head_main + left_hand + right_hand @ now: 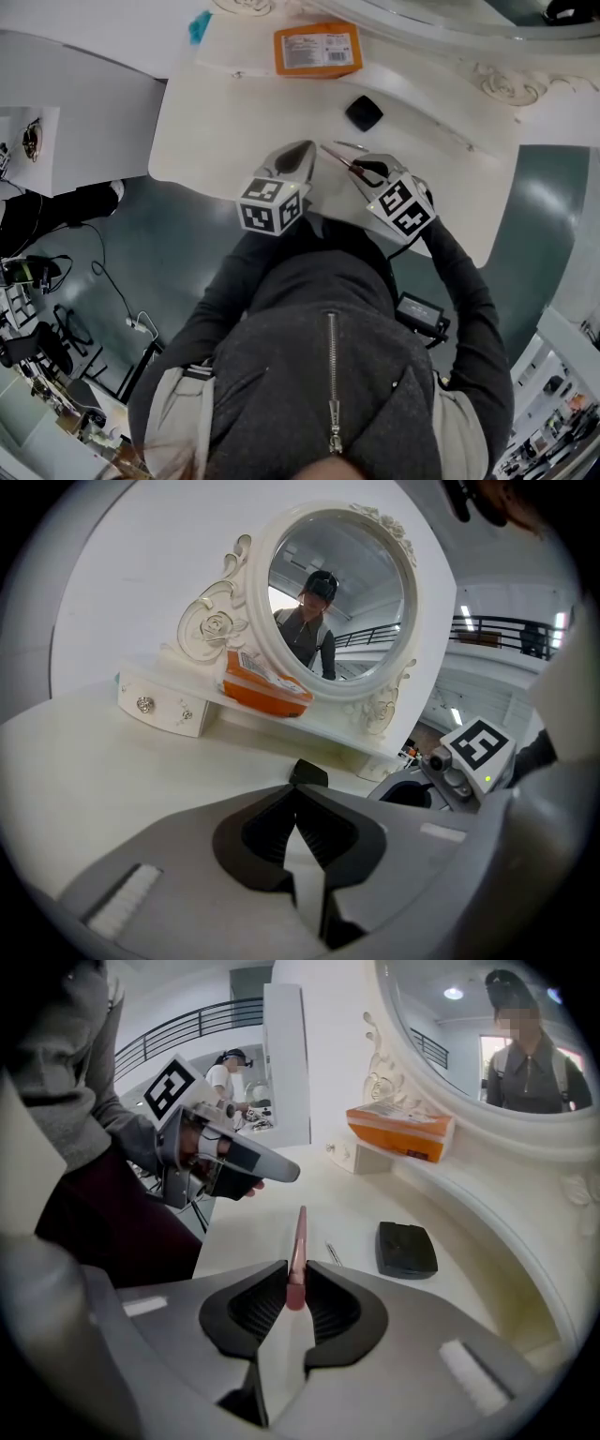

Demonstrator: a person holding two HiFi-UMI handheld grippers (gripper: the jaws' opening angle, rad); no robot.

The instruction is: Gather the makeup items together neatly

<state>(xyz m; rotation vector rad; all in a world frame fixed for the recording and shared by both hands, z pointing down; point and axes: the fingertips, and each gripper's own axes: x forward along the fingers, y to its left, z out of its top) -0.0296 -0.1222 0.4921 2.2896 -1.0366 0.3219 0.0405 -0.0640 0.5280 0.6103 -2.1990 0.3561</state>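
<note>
The right gripper (292, 1283), tilted steeply down, pinches the end of a slim pink stick (298, 1237) above the front edge of the glossy white surface (347, 1194). The left gripper (298, 810), nearer level, is closed on nothing. A flat, matte black square compact (406, 1249) lies toward the back edge.

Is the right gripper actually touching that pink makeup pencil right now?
Touching. The right gripper view shows the right gripper with its jaws closed against both sides of the pink makeup pencil, with no gap.
</note>
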